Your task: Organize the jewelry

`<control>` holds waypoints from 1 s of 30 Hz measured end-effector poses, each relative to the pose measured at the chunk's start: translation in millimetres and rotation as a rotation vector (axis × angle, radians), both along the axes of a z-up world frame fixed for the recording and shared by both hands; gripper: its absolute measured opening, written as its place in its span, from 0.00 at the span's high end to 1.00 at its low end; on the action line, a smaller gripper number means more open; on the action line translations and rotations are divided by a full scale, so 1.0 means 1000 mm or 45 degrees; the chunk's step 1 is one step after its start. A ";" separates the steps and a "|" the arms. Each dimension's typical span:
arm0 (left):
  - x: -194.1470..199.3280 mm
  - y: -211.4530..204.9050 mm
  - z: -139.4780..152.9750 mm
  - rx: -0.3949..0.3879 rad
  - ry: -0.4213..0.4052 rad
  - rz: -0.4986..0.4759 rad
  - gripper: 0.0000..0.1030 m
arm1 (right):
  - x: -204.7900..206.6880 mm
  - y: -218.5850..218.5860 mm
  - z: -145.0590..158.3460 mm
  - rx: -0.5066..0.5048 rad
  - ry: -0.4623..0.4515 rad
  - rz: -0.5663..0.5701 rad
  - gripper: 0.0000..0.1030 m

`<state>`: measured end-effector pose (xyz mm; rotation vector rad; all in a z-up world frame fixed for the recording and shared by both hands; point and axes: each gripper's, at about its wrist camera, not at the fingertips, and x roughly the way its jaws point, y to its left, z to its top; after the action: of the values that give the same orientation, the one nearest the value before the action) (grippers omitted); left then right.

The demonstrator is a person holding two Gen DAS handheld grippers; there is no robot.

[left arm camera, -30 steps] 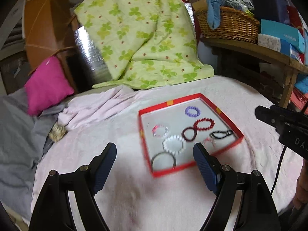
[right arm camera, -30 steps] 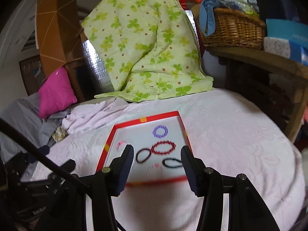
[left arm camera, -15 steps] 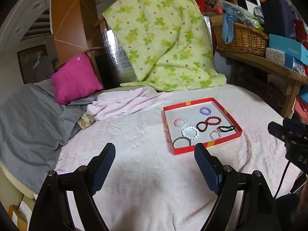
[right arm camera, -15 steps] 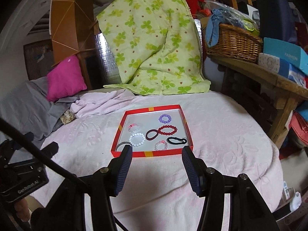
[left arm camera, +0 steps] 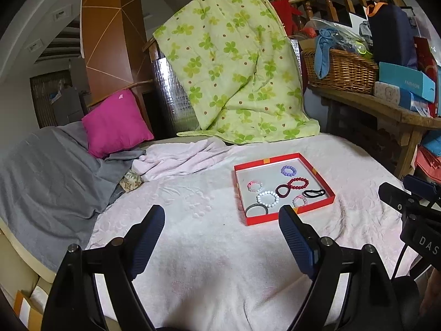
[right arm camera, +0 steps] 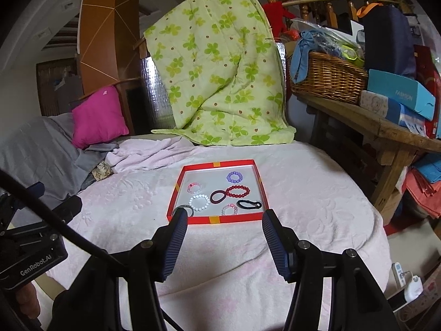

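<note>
A shallow red tray lies on a pale pink blanket and holds several bead bracelets and hair ties. Among them are a purple bracelet, a dark red bracelet, a white bracelet and a black hair tie. My left gripper hangs open above the blanket, well short of the tray and left of it, with nothing between its fingers. My right gripper is just in front of the tray's near edge; its jaws are opening and hold nothing.
A green clover quilt drapes behind the bed, with a magenta pillow and grey sheet at left. A wooden bench at right carries a wicker basket and boxes. Each view shows the other gripper's body at its side edge.
Both grippers have pulled back and up from the tray, which now looks smaller and farther away. The right jaws have spread a little wider. The jewelry has not moved.
</note>
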<state>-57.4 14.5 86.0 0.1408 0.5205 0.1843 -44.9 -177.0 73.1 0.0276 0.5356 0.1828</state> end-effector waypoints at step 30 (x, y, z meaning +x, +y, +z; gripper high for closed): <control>-0.005 0.022 0.000 -0.067 -0.018 0.047 0.17 | -0.001 0.030 -0.006 -0.070 0.040 0.004 0.40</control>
<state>-62.3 36.6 85.6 0.0789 0.5138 0.2074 -46.2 -147.0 66.7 -0.0242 0.5715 0.1704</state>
